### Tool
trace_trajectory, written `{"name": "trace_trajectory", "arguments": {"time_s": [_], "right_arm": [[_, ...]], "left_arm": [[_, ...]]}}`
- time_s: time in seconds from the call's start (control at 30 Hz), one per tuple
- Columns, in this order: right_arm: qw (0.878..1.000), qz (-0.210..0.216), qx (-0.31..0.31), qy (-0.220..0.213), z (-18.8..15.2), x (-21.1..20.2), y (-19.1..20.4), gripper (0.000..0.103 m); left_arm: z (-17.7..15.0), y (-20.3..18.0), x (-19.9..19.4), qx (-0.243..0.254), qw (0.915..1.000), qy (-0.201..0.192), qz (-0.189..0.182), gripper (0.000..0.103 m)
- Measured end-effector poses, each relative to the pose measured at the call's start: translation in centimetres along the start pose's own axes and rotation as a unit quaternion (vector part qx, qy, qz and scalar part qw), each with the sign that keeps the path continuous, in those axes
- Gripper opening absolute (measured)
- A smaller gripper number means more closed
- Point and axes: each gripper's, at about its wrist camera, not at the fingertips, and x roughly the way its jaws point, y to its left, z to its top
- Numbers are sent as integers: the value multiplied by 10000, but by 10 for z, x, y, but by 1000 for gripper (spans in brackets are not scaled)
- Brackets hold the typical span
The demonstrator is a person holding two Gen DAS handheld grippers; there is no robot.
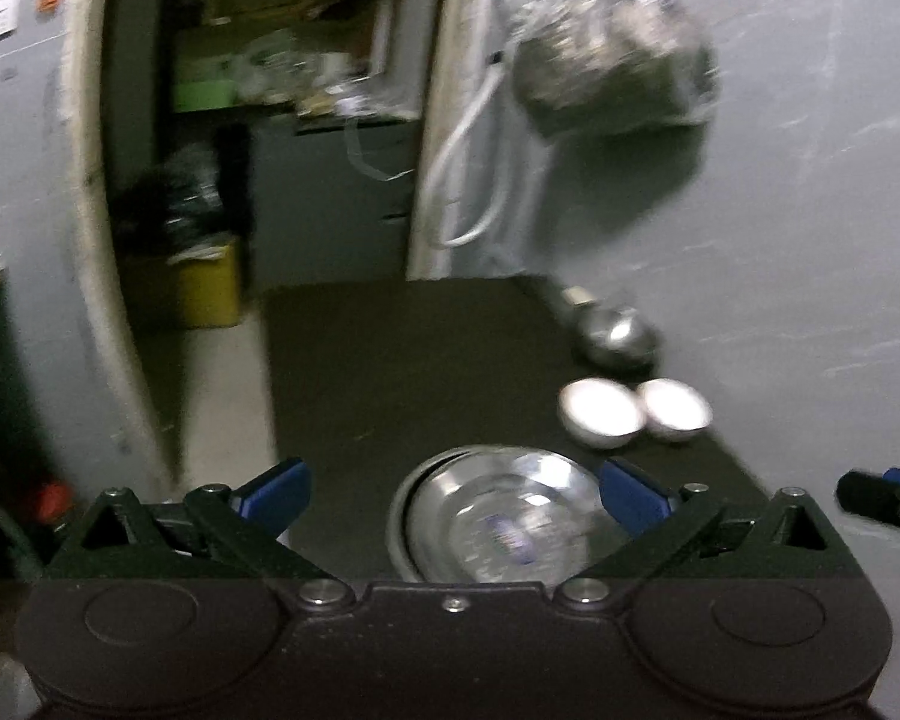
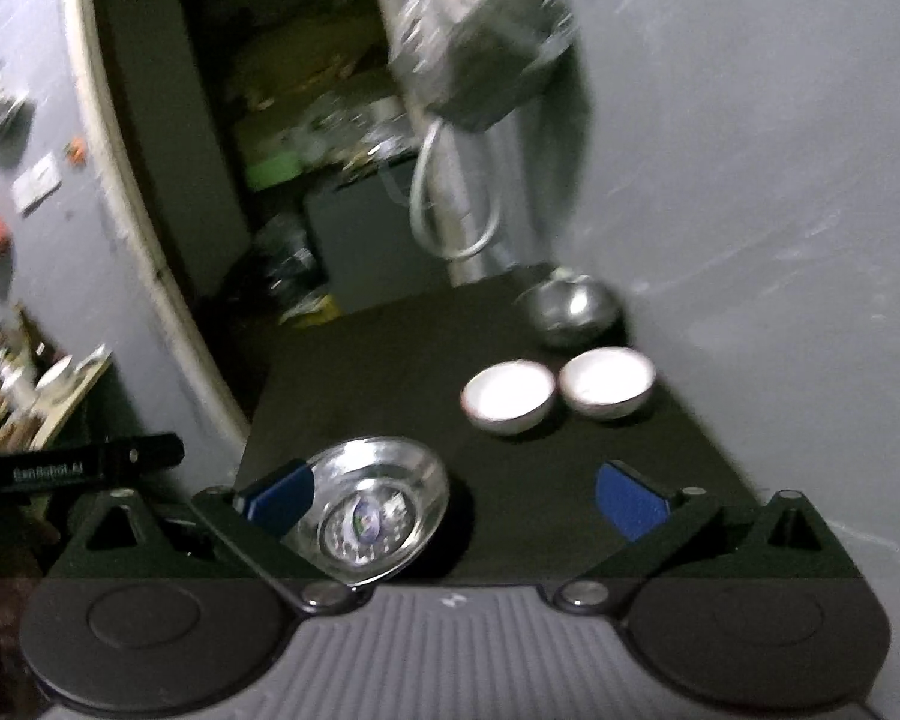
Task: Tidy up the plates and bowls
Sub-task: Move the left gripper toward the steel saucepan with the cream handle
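A steel plate (image 1: 498,516) with a sticker in its middle lies at the near edge of a dark mat (image 1: 414,360). My left gripper (image 1: 455,495) is open just above it, empty. Two white bowls (image 1: 600,411) (image 1: 675,408) sit side by side at the right, and a steel bowl (image 1: 618,336) stands behind them by the wall. In the right wrist view the steel plate (image 2: 378,510) lies by the left finger of my right gripper (image 2: 455,498), which is open and empty. The white bowls (image 2: 507,396) (image 2: 606,381) and steel bowl (image 2: 570,306) lie ahead.
A grey wall (image 1: 810,210) runs along the mat's right side, with a bag (image 1: 618,60) hanging on it. An open doorway (image 1: 270,120) with cluttered shelves lies ahead. A yellow bin (image 1: 204,288) stands on the floor at the left.
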Motion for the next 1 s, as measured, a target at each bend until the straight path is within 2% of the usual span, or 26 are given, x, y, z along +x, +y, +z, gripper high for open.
{"name": "trace_trajectory", "arguments": {"time_s": [0.17, 0.3, 0.5, 0.67, 0.83, 1.0], "right_arm": [[9982, -450, -275, -298, 36, -54, 9, 103], [9946, -799, -582, -329, 69, -77, 24, 103], [9923, -484, -1100, -287, 119, -92, 46, 103], [9925, -438, -1144, -11, 151, -68, 48, 103], [9930, -502, -985, 408, 177, -19, 36, 103], [9950, -348, -490, 792, 204, 31, 7, 103]], "left_arm": [[31, -6, -18, 94, 9977, -59, -672, 102], [59, -15, -30, 403, 9964, -112, -738, 102], [114, -16, -50, 541, 9931, -209, -1015, 102], [148, -22, -41, 700, 9920, -425, -955, 102], [175, -32, -9, 1020, 9913, -186, -810, 102], [196, -36, 32, 1280, 9893, 120, -693, 102]]}}
